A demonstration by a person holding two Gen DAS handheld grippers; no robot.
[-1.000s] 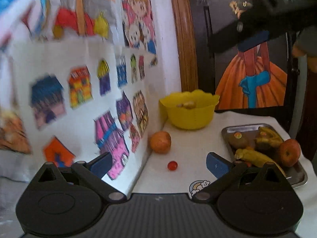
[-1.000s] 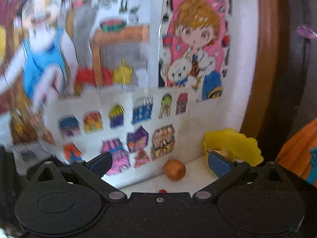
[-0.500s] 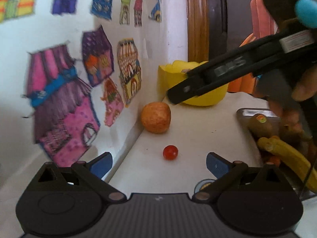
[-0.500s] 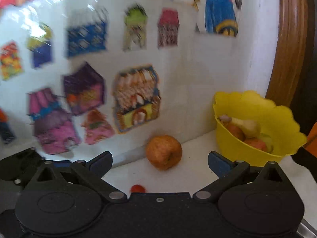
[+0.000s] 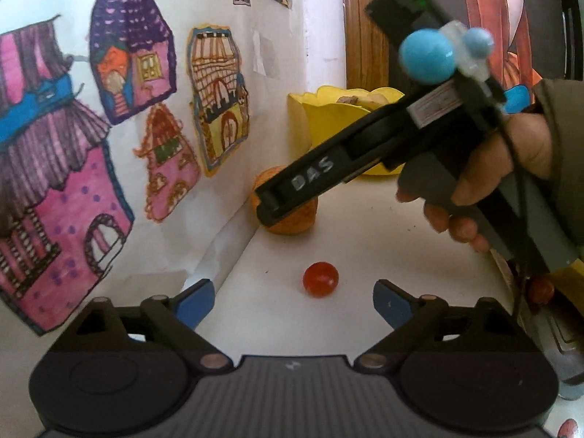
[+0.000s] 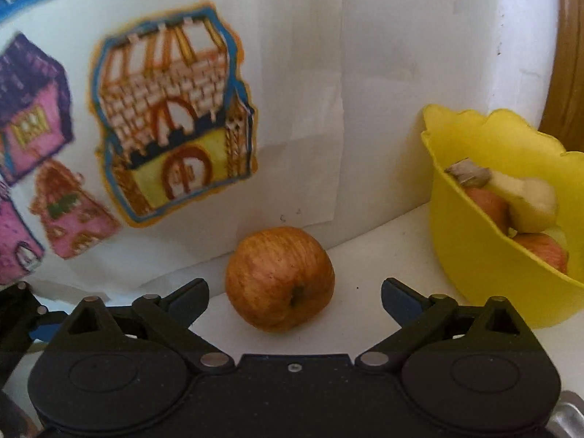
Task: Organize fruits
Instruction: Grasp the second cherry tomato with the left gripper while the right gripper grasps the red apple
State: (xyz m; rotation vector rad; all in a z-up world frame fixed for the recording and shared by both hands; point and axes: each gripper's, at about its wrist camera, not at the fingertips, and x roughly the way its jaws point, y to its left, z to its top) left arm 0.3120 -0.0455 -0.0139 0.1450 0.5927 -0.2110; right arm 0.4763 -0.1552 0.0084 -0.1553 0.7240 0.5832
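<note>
The white worktop (image 5: 383,255) meets a wall papered with coloured drawings of houses (image 6: 171,116); a second ago both views held mostly those drawings from higher up, and now both have come down close to the surface. At the back corner stands the yellow bowl (image 6: 474,255), already holding an apple, a pale banana piece and other fruit. A metal tray shows only as a sliver at the right edge of the left view, so its contents cannot be read now.

The right gripper (image 6: 294,292) has swung in from above and is now level with the loose apple (image 6: 279,277), which sits on the worktop against the wall, just left of the bowl. Its jaws are wide apart but starting to close, with the apple between the blue pads and not yet touched. In the left view the same tool reaches across in front of the bowl, held by the person's hand (image 5: 492,182).

The left gripper (image 5: 292,301) has dropped too; its jaws are also closing from wide, and the small red cherry tomato (image 5: 320,279) lies just ahead of the tips, apart from both pads.

Both approaches look finished, so the grasps seem next, probably the apple going to the bowl.
</note>
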